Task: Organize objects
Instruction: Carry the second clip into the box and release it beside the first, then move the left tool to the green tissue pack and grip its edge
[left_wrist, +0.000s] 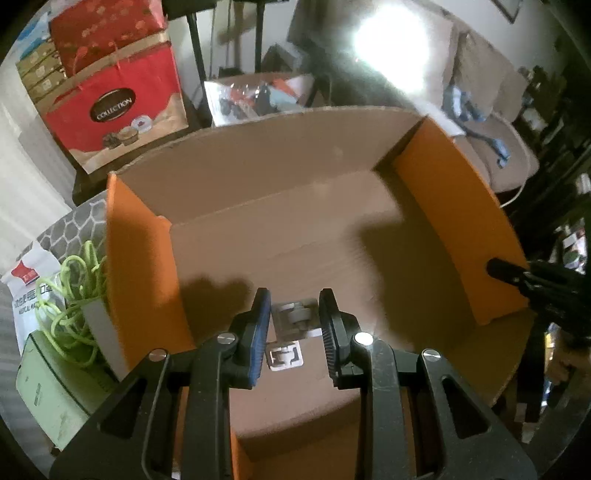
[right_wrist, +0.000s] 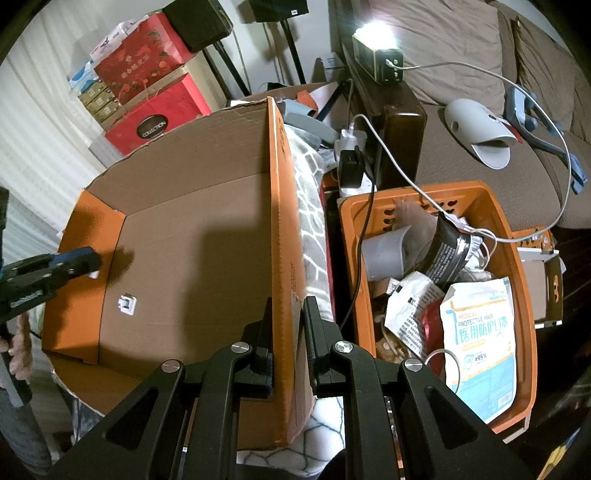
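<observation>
- The left gripper (left_wrist: 293, 325) hangs inside the cardboard box (left_wrist: 280, 229), near its left wall, with its tongs apart and a small grey-and-white fitting (left_wrist: 295, 314) showing in the gap between them.
- Whether the pads touch that fitting cannot be told; it looks loose on the box floor or just released.
- A second small white clip (right_wrist: 126, 303) lies on the box floor near the same wall, just beside the left gripper's tips.
- The right gripper (right_wrist: 286, 332) straddles the box's right wall (right_wrist: 282, 221), one tong inside and one outside; the outer tong seems to stand slightly off the cardboard, so a firm clamp cannot be confirmed.
- Beside the box, past a strip of patterned cloth (right_wrist: 312, 206), an orange basket (right_wrist: 524, 295) holds a mask packet (right_wrist: 480, 347), a grey cup (right_wrist: 384, 254), a dark pouch (right_wrist: 447, 251) and cables still to sort.
- Risk: if the right gripper's hold on the wall is loose, the light box may slide or tip when the left one pushes inside it.
- Risk: the two white pieces are small and flat, so a fresh pinch could skid one along the cardboard or flick it out of reach.
- Risk: the white cable (right_wrist: 424, 192) trailing over the basket could snag anything lifted from there.
</observation>
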